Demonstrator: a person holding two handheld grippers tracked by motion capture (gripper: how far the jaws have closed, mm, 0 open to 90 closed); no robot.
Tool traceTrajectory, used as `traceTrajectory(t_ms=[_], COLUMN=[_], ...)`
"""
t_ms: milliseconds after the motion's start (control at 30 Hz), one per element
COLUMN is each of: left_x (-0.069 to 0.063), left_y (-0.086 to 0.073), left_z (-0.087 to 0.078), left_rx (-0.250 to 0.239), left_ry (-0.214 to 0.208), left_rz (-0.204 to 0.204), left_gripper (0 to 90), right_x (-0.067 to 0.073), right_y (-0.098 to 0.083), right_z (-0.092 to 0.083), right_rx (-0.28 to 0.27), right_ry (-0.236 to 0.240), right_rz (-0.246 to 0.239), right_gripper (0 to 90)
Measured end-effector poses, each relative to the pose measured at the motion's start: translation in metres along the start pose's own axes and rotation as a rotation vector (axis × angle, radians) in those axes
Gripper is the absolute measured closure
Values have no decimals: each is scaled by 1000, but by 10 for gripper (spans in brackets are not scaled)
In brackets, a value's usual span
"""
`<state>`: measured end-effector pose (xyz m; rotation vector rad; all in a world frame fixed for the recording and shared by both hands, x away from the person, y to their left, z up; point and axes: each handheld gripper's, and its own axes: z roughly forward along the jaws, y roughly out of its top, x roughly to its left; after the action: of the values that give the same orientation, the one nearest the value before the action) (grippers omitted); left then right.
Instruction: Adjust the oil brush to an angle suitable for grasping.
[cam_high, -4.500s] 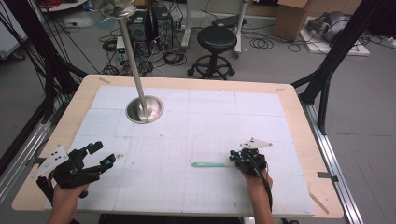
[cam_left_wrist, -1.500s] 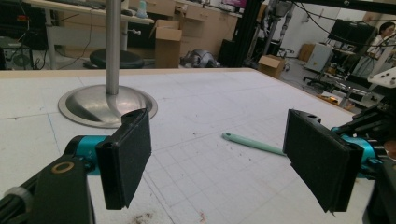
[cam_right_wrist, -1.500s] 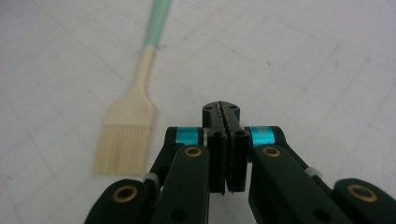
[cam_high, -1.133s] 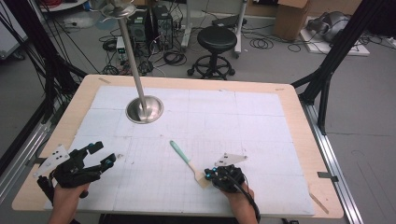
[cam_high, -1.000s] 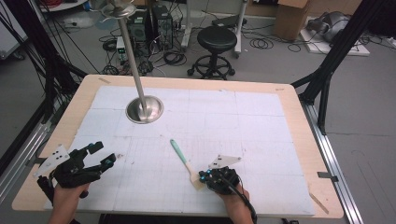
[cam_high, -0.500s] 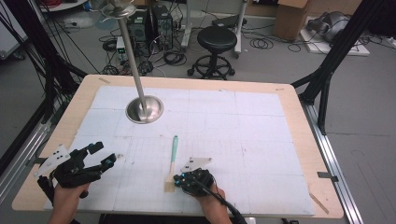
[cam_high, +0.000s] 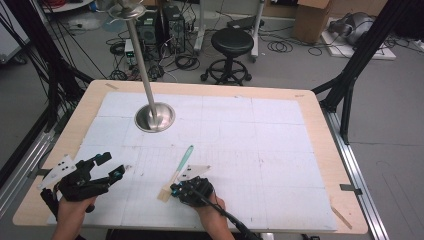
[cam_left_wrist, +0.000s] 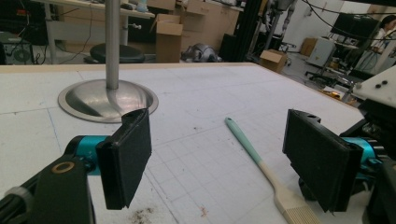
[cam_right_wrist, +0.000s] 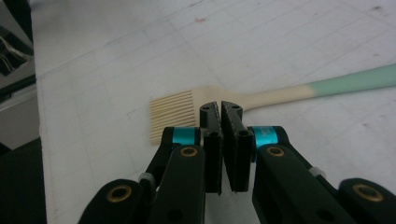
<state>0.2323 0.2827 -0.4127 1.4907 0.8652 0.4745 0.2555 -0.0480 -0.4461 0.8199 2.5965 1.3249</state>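
Note:
A brush (cam_high: 180, 169) with a mint-green handle and pale wooden bristle end lies on the white gridded mat (cam_high: 260, 135), its bristles toward the front edge. My right gripper (cam_high: 174, 190) is shut with nothing between its jaws, and its tips rest against the brush's neck just behind the bristles. In the right gripper view the closed tips (cam_right_wrist: 219, 108) meet the brush (cam_right_wrist: 280, 95) at that neck. My left gripper (cam_high: 112, 165) hovers open at the front left. In its own view the left gripper (cam_left_wrist: 219, 163) looks toward the brush (cam_left_wrist: 254, 154).
A metal stand with a round base (cam_high: 155, 116) and tall pole rises at the back left of the mat; the same base (cam_left_wrist: 107, 98) appears in the left gripper view. The wooden table edge (cam_high: 320, 130) frames the mat. Beyond the table are a stool (cam_high: 236, 42) and cables on the floor.
My right gripper has slid left along the table's front, staying shut against the brush. The brush has moved with it and swung, so its handle now points away and rightward. The left gripper stayed put.

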Motion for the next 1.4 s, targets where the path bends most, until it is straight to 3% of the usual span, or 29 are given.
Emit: traceTrajectory(t_ms=[100,133,200,267,333,367,400,467,500,533,567,700,833,1067,1400], left_x=[-1,-1,-1,-1,-2,-3,-3,-6,-7,-8,-10,-13,-15,-15,-17], left_y=[-1,-1,-1,-1,-2,-2,-2,-2,-2,-1,-1,0,0,-1,-3], left_z=[1,1,2,3,4,4,4,6,7,8,9,10,10,10,14], left_rx=[8,11,14,22,30,32,35,32,36,37,41,45,18,30,60], left_ry=[0,0,0,1,0,-1,-6,-6,-3,4,3,-5,-35,-32,-25], left_rz=[-2,1,2,4,3,-2,-2,-5,-7,-12,-15,-7,-10,-3,20], left_gripper=[242,242,243,242,242,234,234,214,203,197,197,197,185,187,198], right_x=[-8,-16,-21,-30,-37,-42,-42,-47,-50,-54,-54,-62,-68,-70,-69], right_y=[0,-2,-4,-10,-17,-24,-24,-34,-39,-50,-50,-69,-89,-98,-101], right_z=[-19,-37,-47,-70,-91,-108,-108,-126,-134,-150,-150,-177,-201,-224,-222], right_rx=[-35,-65,-79,-114,-152,-183,-183,-214,-230,-255,-255,-289,-313,-398,-378], right_ry=[-29,-57,-72,-109,-148,-196,-196,-243,-272,-329,-329,-417,-476,-534,-533], right_rz=[9,29,43,66,92,108,108,132,152,178,178,164,169,192,187], right_gripper=[847,821,791,727,637,548,548,421,370,269,269,173,167,167,167])
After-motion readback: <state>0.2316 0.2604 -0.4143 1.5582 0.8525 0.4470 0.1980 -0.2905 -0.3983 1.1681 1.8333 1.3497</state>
